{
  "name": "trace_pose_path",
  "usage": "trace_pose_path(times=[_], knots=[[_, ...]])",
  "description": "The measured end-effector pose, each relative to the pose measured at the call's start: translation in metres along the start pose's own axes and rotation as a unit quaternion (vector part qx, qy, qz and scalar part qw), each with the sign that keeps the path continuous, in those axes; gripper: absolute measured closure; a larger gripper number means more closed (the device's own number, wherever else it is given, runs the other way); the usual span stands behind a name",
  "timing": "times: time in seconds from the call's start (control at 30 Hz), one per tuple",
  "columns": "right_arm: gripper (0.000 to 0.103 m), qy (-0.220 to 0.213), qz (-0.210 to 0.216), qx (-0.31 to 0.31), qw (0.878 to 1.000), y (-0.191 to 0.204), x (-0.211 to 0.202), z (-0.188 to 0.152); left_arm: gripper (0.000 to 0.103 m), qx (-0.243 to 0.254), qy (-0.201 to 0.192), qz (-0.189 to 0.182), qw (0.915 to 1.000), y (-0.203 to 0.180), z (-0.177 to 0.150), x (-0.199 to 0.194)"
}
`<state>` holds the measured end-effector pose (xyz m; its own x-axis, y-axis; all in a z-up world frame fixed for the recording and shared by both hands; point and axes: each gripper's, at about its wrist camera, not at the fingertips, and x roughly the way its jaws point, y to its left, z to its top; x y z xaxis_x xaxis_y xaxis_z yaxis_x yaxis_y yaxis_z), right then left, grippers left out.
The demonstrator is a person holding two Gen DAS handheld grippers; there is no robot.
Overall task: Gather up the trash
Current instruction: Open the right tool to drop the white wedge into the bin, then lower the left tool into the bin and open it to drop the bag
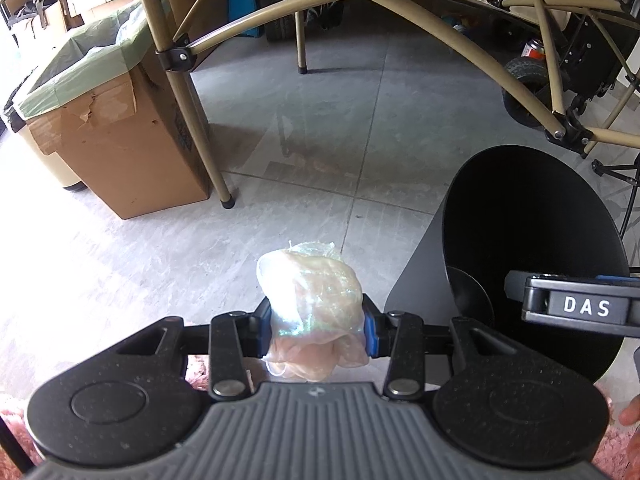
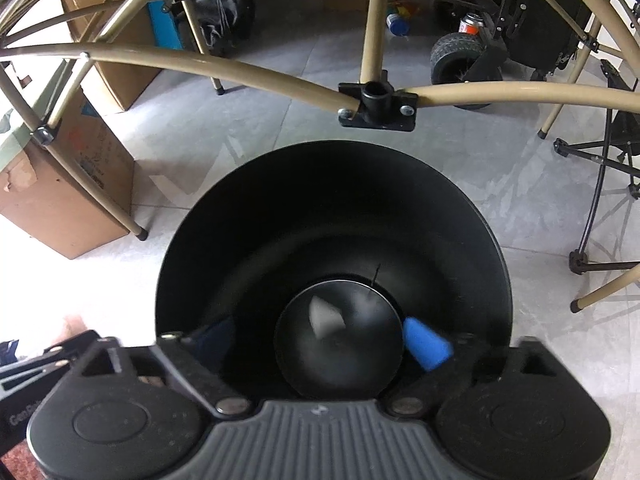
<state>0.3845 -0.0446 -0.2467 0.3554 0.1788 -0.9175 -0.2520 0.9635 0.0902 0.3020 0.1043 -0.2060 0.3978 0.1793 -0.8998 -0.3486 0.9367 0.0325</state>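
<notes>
Left gripper (image 1: 316, 326): pads clamping a crumpled clear plastic bag (image 1: 314, 292) above the tiled floor (image 1: 320, 140), just beside the black bin (image 1: 532, 248). Right gripper (image 2: 316, 340): jaws standing wide apart over that bin's mouth, gripping nothing. Cardboard box (image 1: 120, 140) sitting farther left.

Colours by the black bin

The bin (image 2: 332, 208) was glossy black; the wad of plastic wrap (image 1: 316, 300) was pale peach with an iridescent sheen; the floor tiles (image 1: 340, 128) grey; the cardboard box (image 1: 120, 148) brown.
</notes>
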Motion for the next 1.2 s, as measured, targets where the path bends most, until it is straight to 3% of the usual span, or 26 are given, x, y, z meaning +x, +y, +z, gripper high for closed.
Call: trace_pose_path(times=[0.2,0.63,1.2], knots=[[0.0,0.01,0.006,-0.003,1.0,-0.002,0.001,0.001,0.061,-0.001,-0.008,0.0,1.0,0.001,0.002,-0.005],[0.0,-0.014,0.007,0.002,1.0,-0.012,-0.019,0.001,0.061,0.012,-0.026,-0.005,0.9996,-0.012,0.004,-0.024],[0.0,-0.071,-0.002,0.063,0.995,-0.078,-0.064,-0.01,0.061,0.074,-0.051,-0.032,0.9954,-0.068,0.002,-0.049]])
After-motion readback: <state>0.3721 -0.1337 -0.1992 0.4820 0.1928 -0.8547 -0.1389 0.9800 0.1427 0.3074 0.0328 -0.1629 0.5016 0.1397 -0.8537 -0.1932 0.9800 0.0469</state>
